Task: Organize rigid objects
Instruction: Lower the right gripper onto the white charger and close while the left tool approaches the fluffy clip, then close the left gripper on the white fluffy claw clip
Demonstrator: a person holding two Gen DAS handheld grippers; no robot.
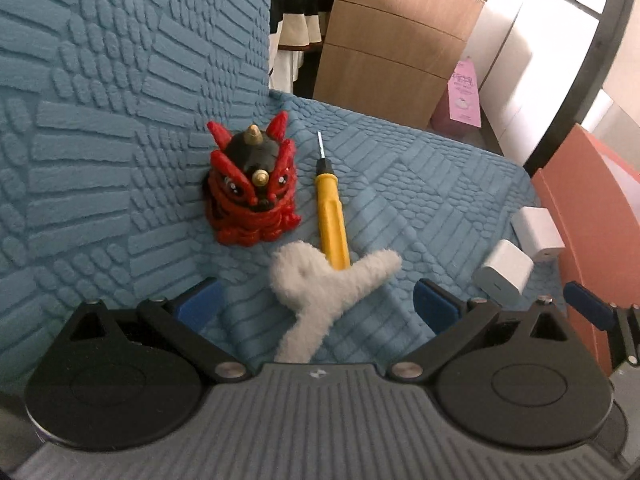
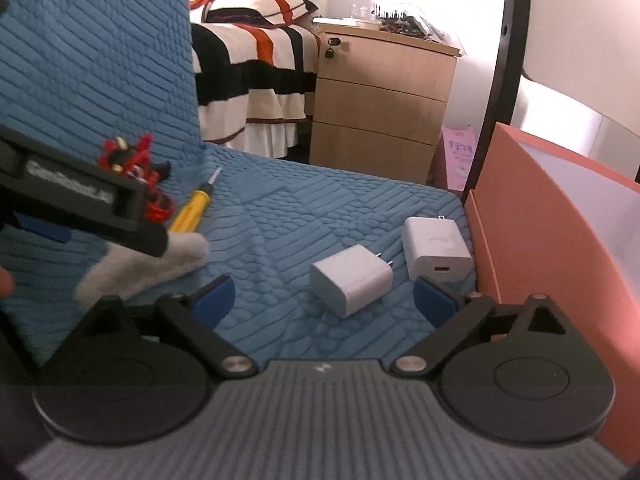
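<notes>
On the blue quilted seat, a red and black horned lion figurine leans against the backrest. Right of it lies a yellow screwdriver, its handle end under a white fluffy piece. My left gripper is open, its blue pads on either side of the fluffy piece without touching it. Two white chargers lie near the seat's right edge. My right gripper is open, and the nearer charger lies between its pads, untouched.
An orange box, open at the top, stands against the seat's right edge. Behind are a wooden drawer cabinet, a bed with a striped cover, a pink bag and a black pole. The left gripper's body is at the left.
</notes>
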